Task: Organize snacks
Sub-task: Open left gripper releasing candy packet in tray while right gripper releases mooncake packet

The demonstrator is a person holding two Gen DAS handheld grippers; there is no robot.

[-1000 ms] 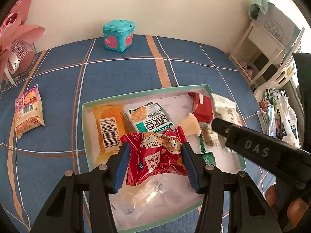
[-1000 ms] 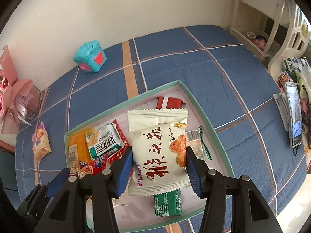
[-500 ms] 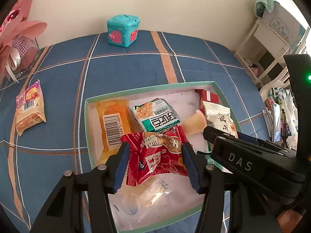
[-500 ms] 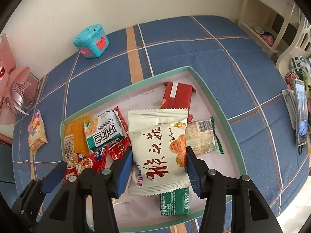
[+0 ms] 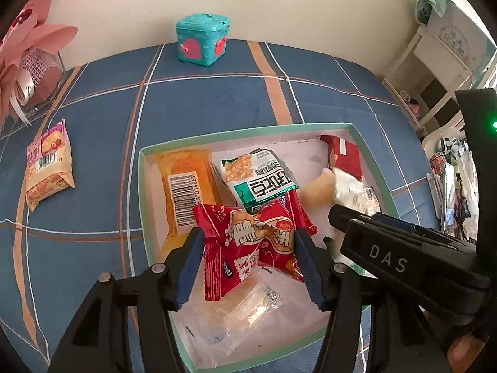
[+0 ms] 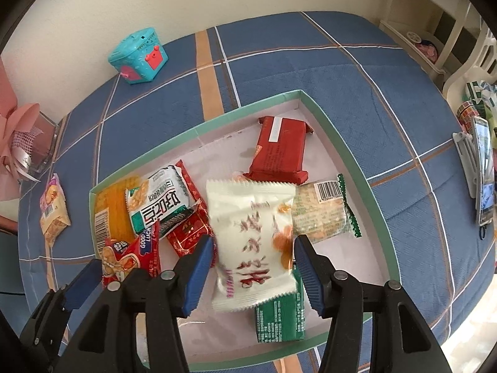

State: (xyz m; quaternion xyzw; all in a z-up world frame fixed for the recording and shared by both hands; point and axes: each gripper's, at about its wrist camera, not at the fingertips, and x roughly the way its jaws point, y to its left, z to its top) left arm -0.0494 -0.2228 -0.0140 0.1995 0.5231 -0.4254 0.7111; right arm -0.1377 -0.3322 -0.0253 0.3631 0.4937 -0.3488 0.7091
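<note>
A domestic room, probably a bedroom or living space: a blue plaid cloth (image 5: 217, 99) covers the surface, on which a shallow green-rimmed box (image 6: 313, 105) of packaged snacks rests. Beyond the box, against the plain cream wall, stands a teal toy chest (image 5: 203, 39); to the box's left sits a pink paper-flower arrangement (image 5: 25, 59). To its right stand white shelving (image 5: 435, 71) and a phone on a stand (image 6: 483, 171).
</note>
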